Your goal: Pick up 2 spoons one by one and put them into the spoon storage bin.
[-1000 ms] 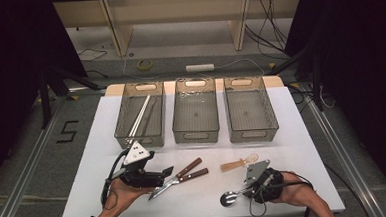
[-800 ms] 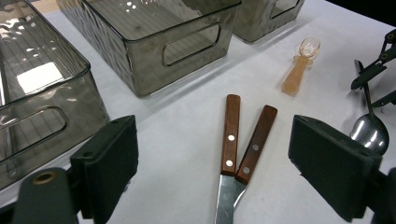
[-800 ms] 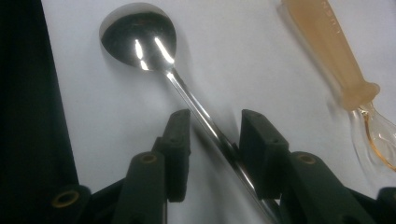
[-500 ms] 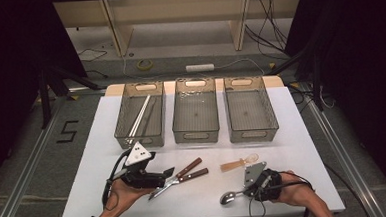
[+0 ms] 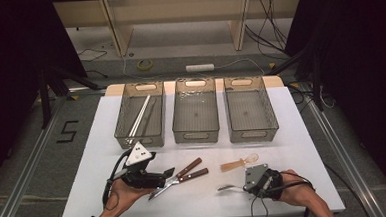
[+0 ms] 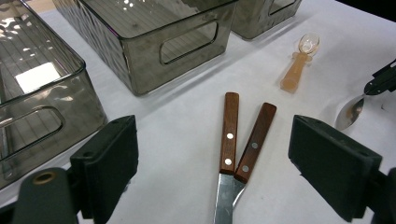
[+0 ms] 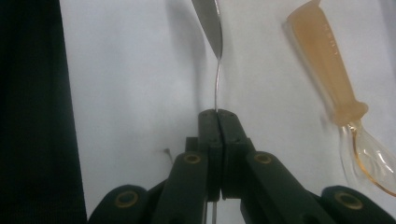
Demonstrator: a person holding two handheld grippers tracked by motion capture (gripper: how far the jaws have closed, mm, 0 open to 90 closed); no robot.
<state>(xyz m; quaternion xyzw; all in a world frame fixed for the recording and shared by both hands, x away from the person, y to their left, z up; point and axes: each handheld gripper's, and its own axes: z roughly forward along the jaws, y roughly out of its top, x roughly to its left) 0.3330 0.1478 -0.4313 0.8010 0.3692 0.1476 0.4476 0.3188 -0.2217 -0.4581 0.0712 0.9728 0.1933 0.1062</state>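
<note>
Right gripper (image 7: 218, 114) jaws just clamped onto metal spoon (image 7: 212, 28) handle; left gripper (image 6: 215, 163) jaws spread wide around two wooden-handled knives (image 6: 240, 140) on tabletop (image 5: 107, 143).

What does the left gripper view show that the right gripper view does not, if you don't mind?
Left gripper view, not the right: two wood-handled knives lying side by side, the grey bins behind them, and the left gripper's open fingers on either side. Right gripper view, not the left: a close look at the right gripper's fingers, which have just closed, shut on the thin handle of the metal spoon. Both: the metal spoon, the amber plastic spoon and the white table.
</note>
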